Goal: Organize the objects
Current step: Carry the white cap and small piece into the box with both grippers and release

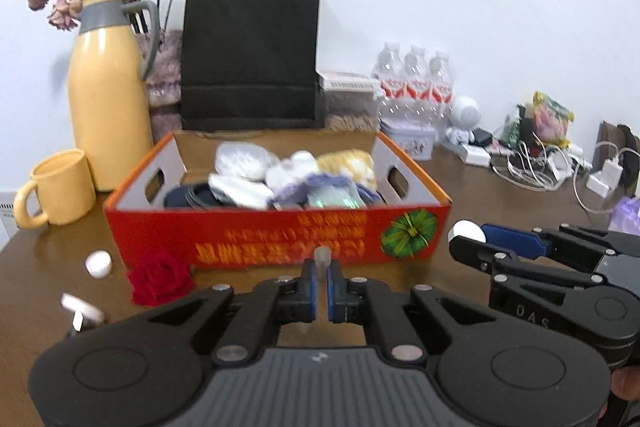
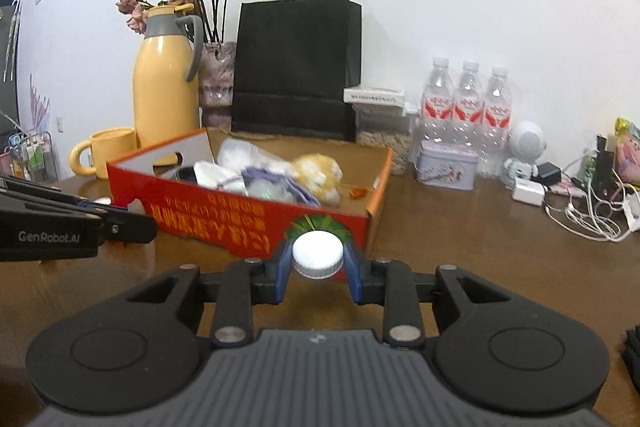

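My left gripper (image 1: 322, 277) is shut on a small pale stick-like piece (image 1: 322, 261) that pokes up between its blue pads, just in front of the red cardboard box (image 1: 276, 235). My right gripper (image 2: 318, 269) is shut on a white screw cap (image 2: 318, 254), held above the table near the box's front right corner. In the left wrist view that same gripper (image 1: 474, 241) and cap (image 1: 467, 231) show at the right. The box (image 2: 240, 215) holds several soft cloth items, white, purple and yellow. A red rose head (image 1: 160, 277) lies on the table left of my left gripper.
A small white cap (image 1: 98, 264) and another white piece (image 1: 82, 307) lie on the brown table (image 1: 60, 255) at the left. Behind the box stand a yellow mug (image 1: 60, 189), a yellow jug (image 1: 110, 99), a black paper bag (image 1: 250, 55), water bottles (image 1: 416, 83) and tangled chargers (image 1: 532, 167).
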`<control>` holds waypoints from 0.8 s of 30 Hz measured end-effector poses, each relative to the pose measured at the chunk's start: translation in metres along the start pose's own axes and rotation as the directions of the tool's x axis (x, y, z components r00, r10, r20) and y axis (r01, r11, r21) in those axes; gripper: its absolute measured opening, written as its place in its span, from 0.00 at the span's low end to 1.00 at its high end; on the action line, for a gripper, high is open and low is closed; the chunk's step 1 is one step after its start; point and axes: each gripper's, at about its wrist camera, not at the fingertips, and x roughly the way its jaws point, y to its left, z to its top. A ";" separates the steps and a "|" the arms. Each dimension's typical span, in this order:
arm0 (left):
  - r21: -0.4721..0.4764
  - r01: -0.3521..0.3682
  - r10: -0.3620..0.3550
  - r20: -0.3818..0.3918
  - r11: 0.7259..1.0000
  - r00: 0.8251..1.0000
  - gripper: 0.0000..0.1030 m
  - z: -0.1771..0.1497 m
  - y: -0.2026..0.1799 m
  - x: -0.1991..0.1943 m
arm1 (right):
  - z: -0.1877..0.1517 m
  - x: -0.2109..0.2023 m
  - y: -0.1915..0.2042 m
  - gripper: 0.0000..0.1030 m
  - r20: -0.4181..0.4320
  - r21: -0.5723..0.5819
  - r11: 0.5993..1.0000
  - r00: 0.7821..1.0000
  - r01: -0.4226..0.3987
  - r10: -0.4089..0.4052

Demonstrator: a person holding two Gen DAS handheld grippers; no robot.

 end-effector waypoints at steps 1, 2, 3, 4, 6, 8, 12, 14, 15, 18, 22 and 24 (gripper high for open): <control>0.000 -0.002 0.002 0.010 1.000 1.000 0.04 0.004 0.004 0.001 | 0.004 0.003 0.003 0.28 0.002 0.002 1.000 1.000 -0.001 0.001; 0.000 -0.004 0.004 0.018 1.000 1.000 0.04 0.008 0.007 0.003 | 0.009 0.007 0.006 0.28 0.003 0.002 1.000 1.000 -0.002 0.002; 0.002 -0.008 0.008 0.025 1.000 1.000 0.04 0.013 0.010 0.006 | 0.013 0.011 0.009 0.28 0.007 0.003 1.000 1.000 -0.001 0.000; 0.002 -0.011 0.011 0.029 1.000 1.000 0.04 0.016 0.013 0.008 | 0.016 0.014 0.012 0.28 0.010 0.003 1.000 1.000 0.001 -0.001; 0.001 -0.014 0.014 0.039 1.000 0.999 0.04 0.025 0.020 0.015 | 0.026 0.022 0.017 0.28 0.015 0.007 1.000 1.000 0.006 -0.006; 0.000 -0.022 0.022 0.051 1.000 0.998 0.04 0.035 0.028 0.023 | 0.035 0.030 0.022 0.28 0.023 0.009 1.000 1.000 0.008 -0.008; -0.010 -0.034 0.035 0.073 0.999 0.997 0.04 0.052 0.042 0.035 | 0.050 0.048 0.031 0.28 0.035 0.009 1.000 0.999 0.011 -0.012; -0.015 -0.040 0.041 0.081 0.999 0.996 0.04 0.060 0.049 0.042 | 0.056 0.059 0.034 0.28 0.038 0.016 1.000 0.999 0.008 -0.009; -0.017 -0.042 0.043 0.087 0.999 0.995 0.04 0.064 0.052 0.046 | 0.059 0.064 0.035 0.28 0.037 0.017 1.000 0.999 0.006 -0.007; -0.022 -0.058 0.060 0.086 0.998 0.994 0.04 0.074 0.060 0.060 | 0.067 0.081 0.040 0.28 0.038 0.020 1.000 0.999 0.002 -0.003; -0.031 -0.069 0.072 0.086 0.997 0.994 0.04 0.084 0.069 0.075 | 0.075 0.101 0.041 0.28 0.039 0.030 1.000 0.999 -0.004 0.003; -0.035 -0.084 0.086 0.085 0.996 0.993 0.04 0.088 0.073 0.083 | 0.079 0.111 0.040 0.28 0.039 0.033 0.999 0.999 -0.004 0.003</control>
